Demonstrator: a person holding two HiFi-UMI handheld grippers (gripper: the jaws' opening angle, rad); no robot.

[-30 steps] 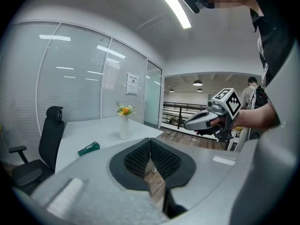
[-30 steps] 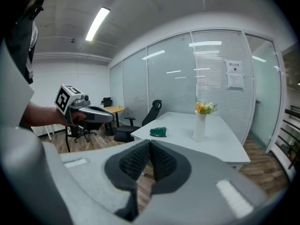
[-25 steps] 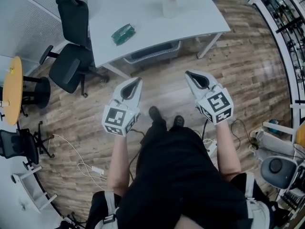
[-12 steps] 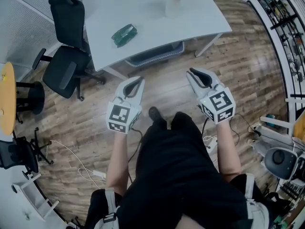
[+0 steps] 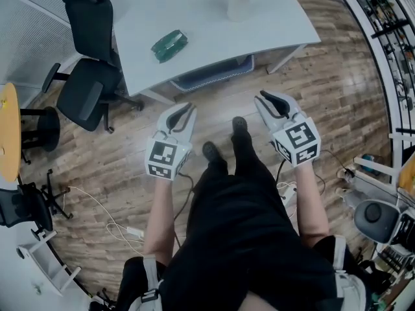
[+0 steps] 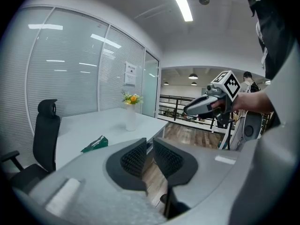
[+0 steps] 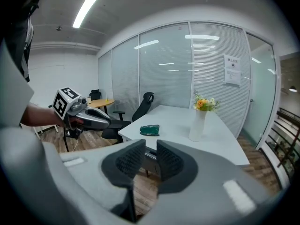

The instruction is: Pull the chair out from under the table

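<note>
head view: chair [image 5: 212, 74] under table [image 5: 194, 18], 1 o'clock of left gripper [image 5: 184, 110], 11 o'clock of right gripper [image 5: 266, 98]; jaws just opened, slightly apart, empty.

A vase [image 5: 238, 4] and a packet [image 5: 169, 45] are sitting on the table [image 5: 201, 24]; a chair [image 5: 214, 74] is sitting under its six o'clock edge.

Glossy wood-plank floor [image 5: 337, 89], smooth matt pale table [image 5: 194, 11], rough-textured dark claw pads [image 6: 133, 157].
</note>
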